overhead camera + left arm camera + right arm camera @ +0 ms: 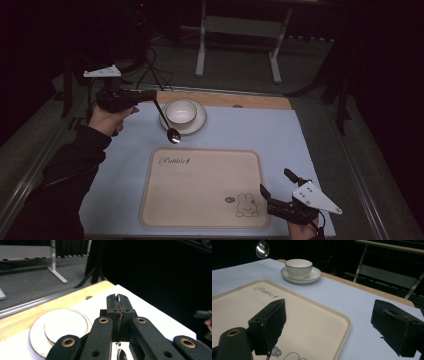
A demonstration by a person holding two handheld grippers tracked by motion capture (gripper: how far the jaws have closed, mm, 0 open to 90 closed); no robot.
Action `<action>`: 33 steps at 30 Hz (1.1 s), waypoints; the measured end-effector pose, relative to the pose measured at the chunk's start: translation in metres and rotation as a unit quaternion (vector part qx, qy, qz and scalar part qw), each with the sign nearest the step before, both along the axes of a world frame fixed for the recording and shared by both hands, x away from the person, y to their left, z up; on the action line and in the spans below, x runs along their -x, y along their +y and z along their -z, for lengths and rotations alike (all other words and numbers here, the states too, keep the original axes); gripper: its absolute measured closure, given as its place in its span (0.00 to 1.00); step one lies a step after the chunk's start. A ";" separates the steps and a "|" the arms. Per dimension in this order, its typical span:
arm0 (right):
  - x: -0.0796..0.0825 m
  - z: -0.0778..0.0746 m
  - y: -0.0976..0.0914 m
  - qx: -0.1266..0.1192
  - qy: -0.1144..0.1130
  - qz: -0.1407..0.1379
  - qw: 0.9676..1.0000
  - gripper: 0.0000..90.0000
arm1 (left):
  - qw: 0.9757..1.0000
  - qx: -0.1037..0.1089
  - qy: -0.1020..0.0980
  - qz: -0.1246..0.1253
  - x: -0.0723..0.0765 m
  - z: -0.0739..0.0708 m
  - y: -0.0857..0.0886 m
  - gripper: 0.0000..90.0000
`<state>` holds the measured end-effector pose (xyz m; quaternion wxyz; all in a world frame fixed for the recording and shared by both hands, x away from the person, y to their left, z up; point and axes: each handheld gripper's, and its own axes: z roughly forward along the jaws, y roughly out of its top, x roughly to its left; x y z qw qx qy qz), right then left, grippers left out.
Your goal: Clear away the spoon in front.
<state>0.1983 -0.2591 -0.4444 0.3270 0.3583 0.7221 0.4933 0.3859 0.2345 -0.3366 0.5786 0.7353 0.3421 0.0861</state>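
Observation:
My left gripper (146, 95) is held up at the table's far left, shut on the handle of a metal spoon (166, 124). The spoon hangs down and to the right, its scoop in the air in front of a white bowl (181, 111) on a white saucer (200, 122). In the left gripper view the jaws (117, 298) press together on the thin handle, above the bowl (66, 326). My right gripper (275, 181) rests open near the front right corner of a beige tray (200, 187). Its view shows the wide gap (329, 317) with nothing in it, the tray (312, 315), the bowl (298, 267) and the spoon (262, 248).
A pale blue mat (280, 135) covers the table, with a wooden strip (250, 101) along its far edge. The tray has a rabbit drawing (246, 205) at its front right. A metal table frame (237, 37) stands on the floor beyond.

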 end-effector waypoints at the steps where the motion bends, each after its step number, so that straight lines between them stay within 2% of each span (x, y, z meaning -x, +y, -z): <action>1: 0.000 0.000 0.000 0.001 0.000 0.000 1.000 0.14 | 1.000 -0.001 -0.002 0.003 0.002 0.000 -0.001 1.00; 2: 0.000 0.000 0.000 0.000 -0.001 0.000 1.000 0.14 | 1.000 0.001 -0.003 0.015 0.005 0.001 -0.001 1.00; 6: 0.001 0.000 0.000 -0.001 -0.002 0.000 1.000 0.14 | 1.000 0.000 -0.003 0.024 0.010 0.003 -0.001 1.00; 11: 0.001 0.000 0.000 -0.001 -0.002 0.000 1.000 0.14 | 0.999 -0.008 0.001 0.038 0.015 0.006 -0.001 1.00; 15: 0.001 0.000 0.000 0.000 -0.002 0.000 1.000 0.14 | 0.998 -0.022 0.003 0.062 0.022 0.010 -0.002 1.00; 21: 0.000 0.000 0.001 0.000 0.000 0.000 1.000 0.14 | 0.994 -0.042 0.017 0.095 0.025 0.019 -0.008 1.00; 28: 0.000 0.001 0.001 -0.001 0.001 0.000 1.000 0.14 | 0.990 -0.058 0.019 0.125 0.032 0.027 -0.016 1.00; 29: 0.000 0.001 0.001 -0.001 0.001 0.000 1.000 0.14 | 0.990 -0.058 0.019 0.125 0.032 0.027 -0.016 1.00; 30: 0.000 0.001 0.001 0.000 0.000 -0.002 1.000 0.14 | 0.988 -0.065 0.021 0.141 0.035 0.033 -0.020 1.00; 33: 0.000 0.001 0.001 0.001 -0.001 -0.002 1.000 0.14 | 0.985 -0.070 0.024 0.153 0.036 0.038 -0.023 1.00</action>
